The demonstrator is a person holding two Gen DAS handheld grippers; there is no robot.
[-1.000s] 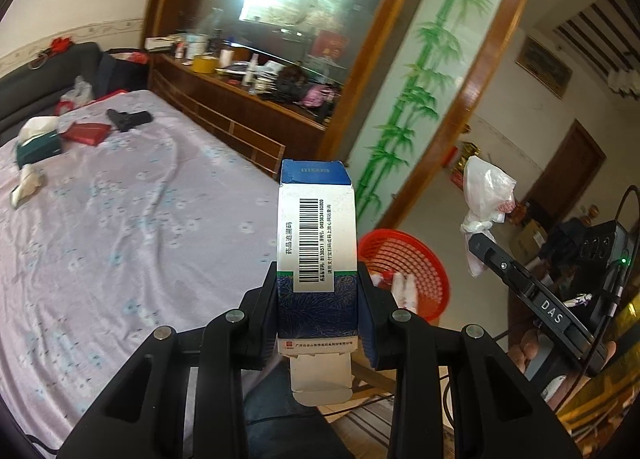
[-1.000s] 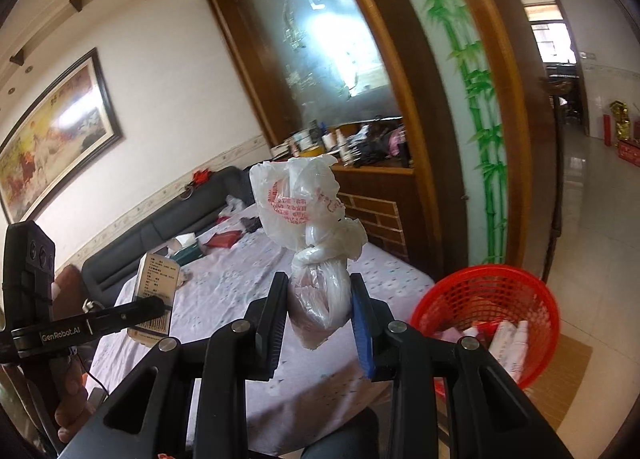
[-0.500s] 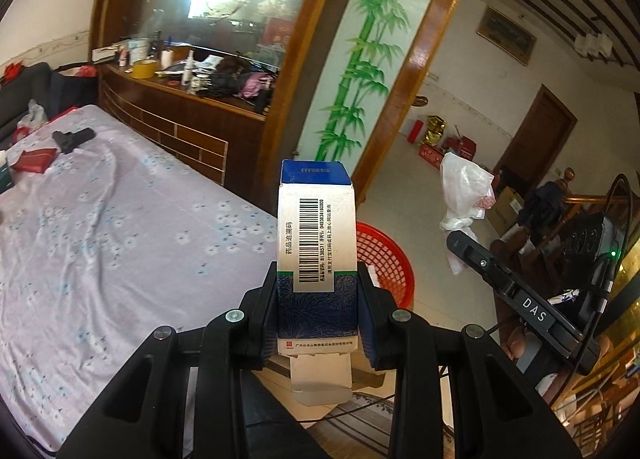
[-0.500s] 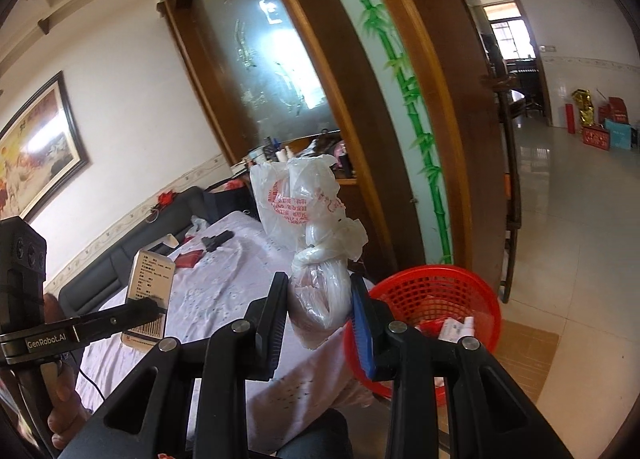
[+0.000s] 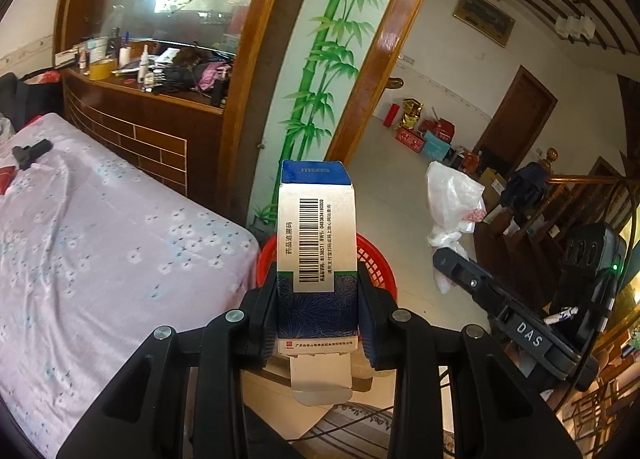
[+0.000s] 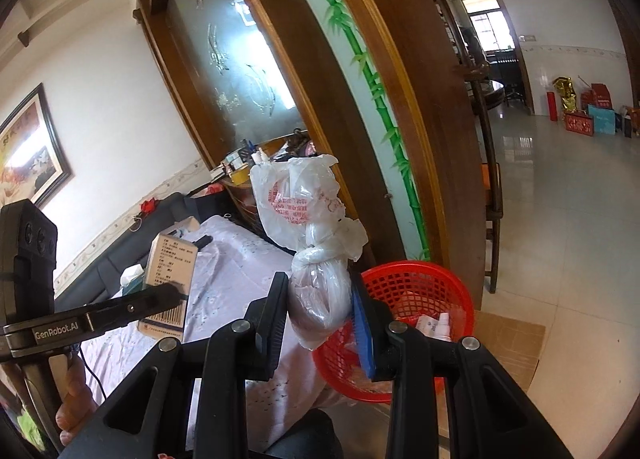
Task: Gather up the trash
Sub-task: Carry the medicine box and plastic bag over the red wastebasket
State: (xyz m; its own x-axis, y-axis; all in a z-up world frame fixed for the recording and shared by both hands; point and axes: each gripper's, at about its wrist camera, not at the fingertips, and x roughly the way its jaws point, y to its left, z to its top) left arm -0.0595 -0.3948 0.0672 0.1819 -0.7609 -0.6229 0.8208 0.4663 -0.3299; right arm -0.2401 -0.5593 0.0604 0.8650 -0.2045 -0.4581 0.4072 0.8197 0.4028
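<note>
Your left gripper (image 5: pixel 318 311) squeezes the medicine box (image 5: pixel 317 247). Your right gripper (image 6: pixel 320 315) squeezes the knotted plastic bag (image 6: pixel 310 235). The red basket (image 6: pixel 416 287) was farther off a moment ago; now it sits close, at 12 o'clock behind the box. You can drop both soon.

The medicine box (image 5: pixel 317 243) hides most of the red basket (image 5: pixel 376 263); small items on the wooden ledge (image 5: pixel 152 89) beyond it are indistinct.

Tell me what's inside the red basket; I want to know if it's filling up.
The red basket already holds a few white and pale packets. The right gripper and its knotted plastic bag hide the basket's left side, so its fullness can't be judged.
</note>
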